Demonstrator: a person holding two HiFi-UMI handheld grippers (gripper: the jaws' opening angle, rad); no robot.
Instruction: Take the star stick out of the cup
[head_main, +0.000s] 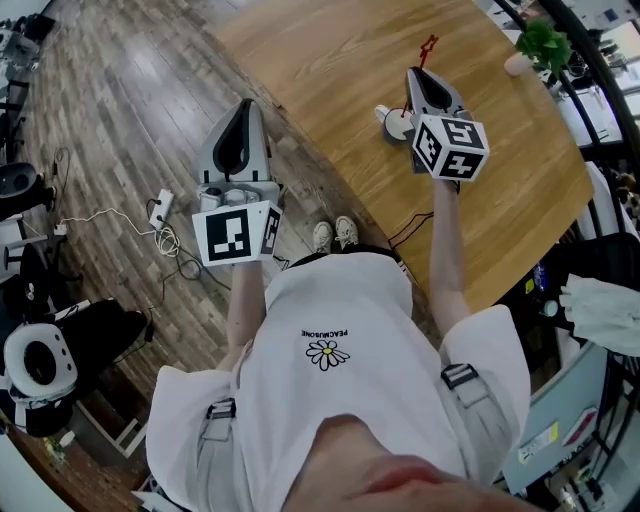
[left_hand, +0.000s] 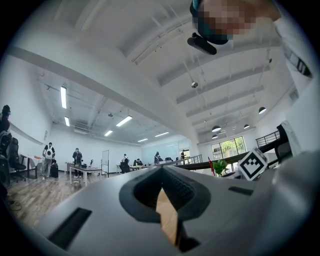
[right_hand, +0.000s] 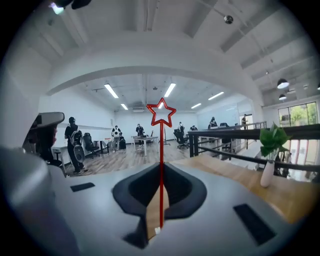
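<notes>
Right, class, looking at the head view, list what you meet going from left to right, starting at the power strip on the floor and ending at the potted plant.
In order: power strip → left hand-held gripper → cup → right hand-held gripper, shut on the star stick → potted plant.

right gripper hides part of the cup.

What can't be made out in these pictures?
Head view: the small white cup is half covered by the right gripper; its inside is hidden.
Head view: the thin red star-topped stick disappears behind that gripper below its star.
Left gripper view: distant people are too small.
</notes>
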